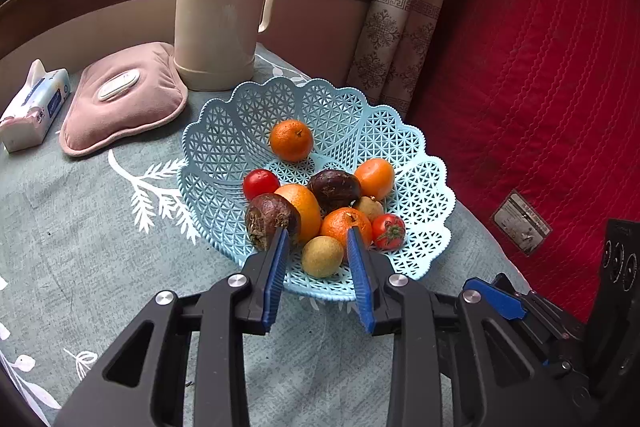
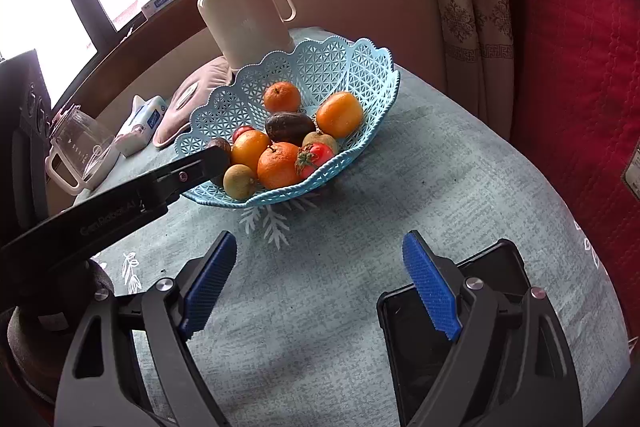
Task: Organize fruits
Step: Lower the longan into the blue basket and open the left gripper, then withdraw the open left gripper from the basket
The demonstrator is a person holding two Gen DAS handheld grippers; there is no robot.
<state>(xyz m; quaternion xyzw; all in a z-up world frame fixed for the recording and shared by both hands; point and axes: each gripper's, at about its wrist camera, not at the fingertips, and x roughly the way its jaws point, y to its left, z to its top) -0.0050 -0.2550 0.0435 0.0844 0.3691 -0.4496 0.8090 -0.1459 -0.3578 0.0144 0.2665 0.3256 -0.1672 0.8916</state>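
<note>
The jaws of the left gripper (image 1: 318,233) are set narrowly apart, and nothing is seen pressed by the pads. A small tan-green fruit (image 1: 322,256) is framed between them, at the near edge of the blue lattice basket (image 1: 208,131). A dark purple wrinkled fruit (image 1: 268,219) is met at the left fingertip and a mandarin (image 1: 344,225) at the right one, with a tomato (image 1: 389,231) just beyond to the right. All the fruit is gathered in this basket on the patterned tablecloth (image 1: 100,247), in front of a cream thermos (image 1: 222,7). The right gripper (image 2: 320,243) is held wide and empty over bare cloth, nearer than the basket. The fruits are judged light and round, so rolling is likely; the tomato is soft-skinned, so a gentle grip across the widest middle is advised.
</note>
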